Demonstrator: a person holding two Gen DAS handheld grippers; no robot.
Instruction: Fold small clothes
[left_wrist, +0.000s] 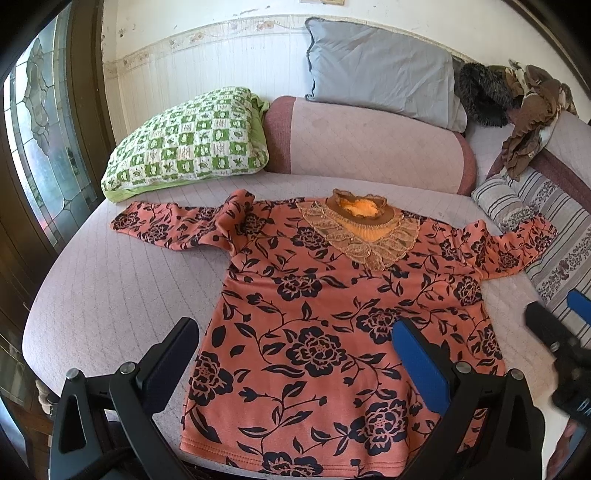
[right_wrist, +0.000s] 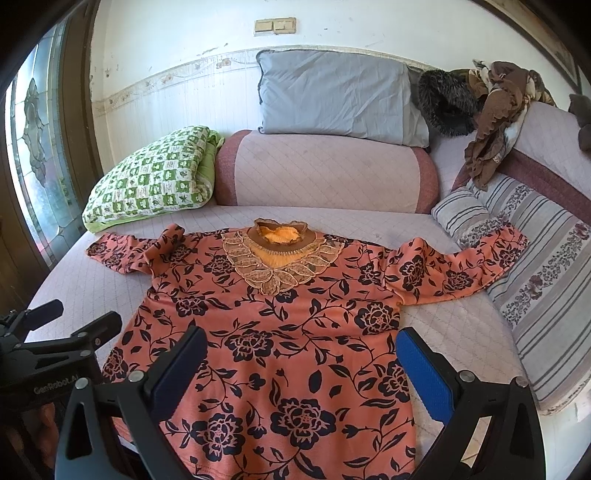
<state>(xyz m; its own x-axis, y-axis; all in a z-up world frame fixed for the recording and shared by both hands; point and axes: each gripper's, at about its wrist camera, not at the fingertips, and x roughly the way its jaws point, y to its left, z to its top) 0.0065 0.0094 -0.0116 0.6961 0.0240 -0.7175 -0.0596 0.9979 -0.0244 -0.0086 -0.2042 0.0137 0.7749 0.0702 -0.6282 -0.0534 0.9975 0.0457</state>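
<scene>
An orange long-sleeved top with black flowers and a lace collar lies flat, front up, on the pale quilted sofa seat, sleeves spread out to both sides. It also shows in the right wrist view. My left gripper is open and empty, hovering over the top's lower hem area. My right gripper is open and empty above the top's lower right part. The right gripper also shows at the right edge of the left wrist view, and the left gripper at the left edge of the right wrist view.
A green checked pillow lies at back left, a pink bolster behind the collar, a grey pillow above it. A striped cushion lies under the right sleeve end. Brown clothes are piled at back right. A glass door is at left.
</scene>
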